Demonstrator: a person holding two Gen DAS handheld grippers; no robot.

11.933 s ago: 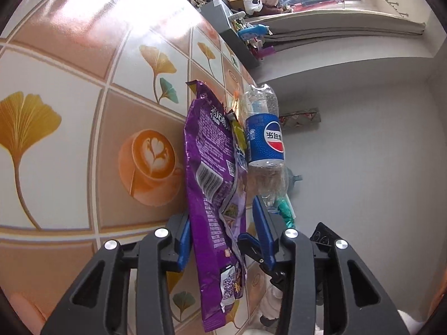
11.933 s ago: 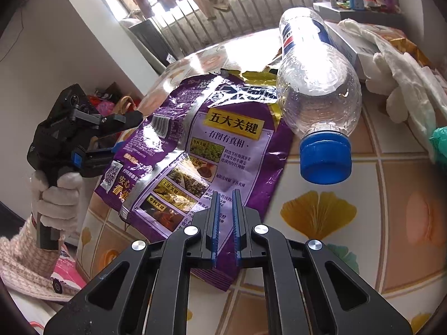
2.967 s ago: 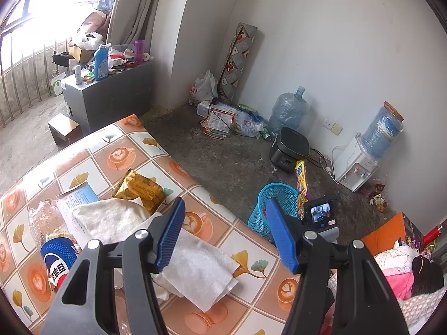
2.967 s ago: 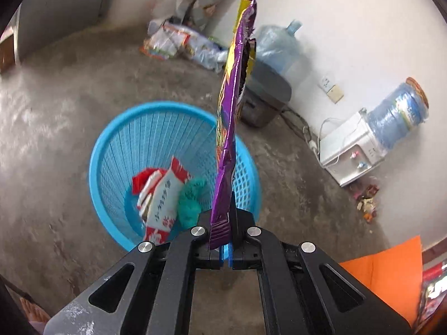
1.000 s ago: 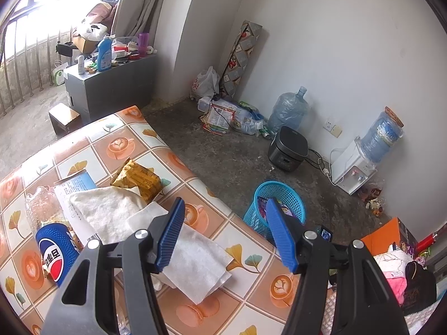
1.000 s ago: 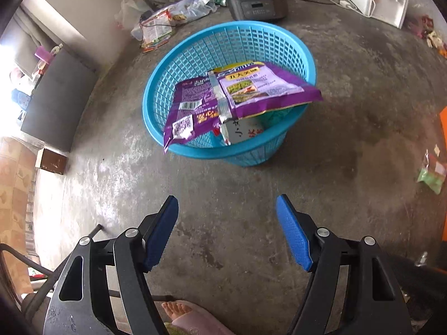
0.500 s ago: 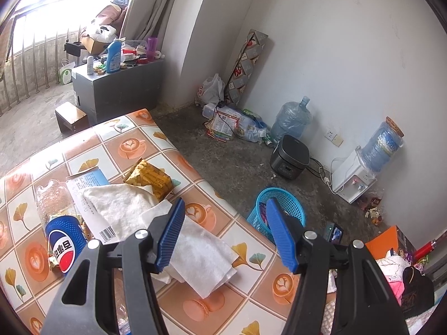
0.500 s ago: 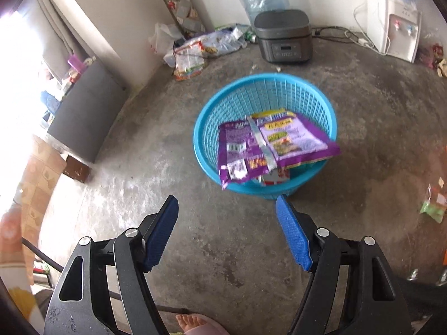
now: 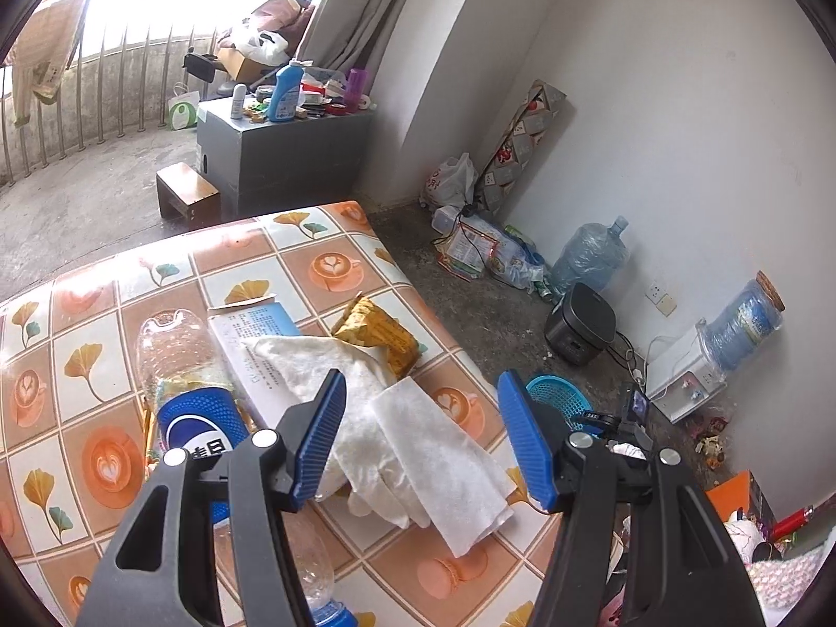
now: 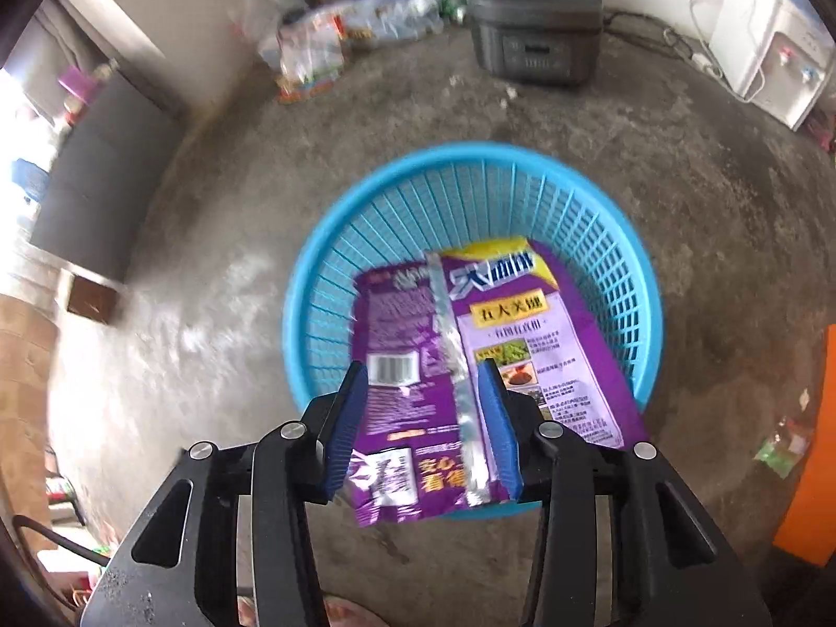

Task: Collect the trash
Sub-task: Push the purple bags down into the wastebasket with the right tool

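two grippers, both unclenched: right gripper with jaws just closing yet gripping nothing, above purple snack bag lying across blue basket (rim overhung). left gripper spread wide over white glove, paper towel, pepsi bottle, yellow wrapper on tiled table.

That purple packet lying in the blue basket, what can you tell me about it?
The purple packet is a flattened, glossy snack bag, back side up, with a silver seam down its middle, a yellow top, a barcode and printed panels. It lies tilted across the blue basket: its upper end sits inside, its lower end sticks out over the near rim. The right tool is above it with jaws apart, not gripping it.
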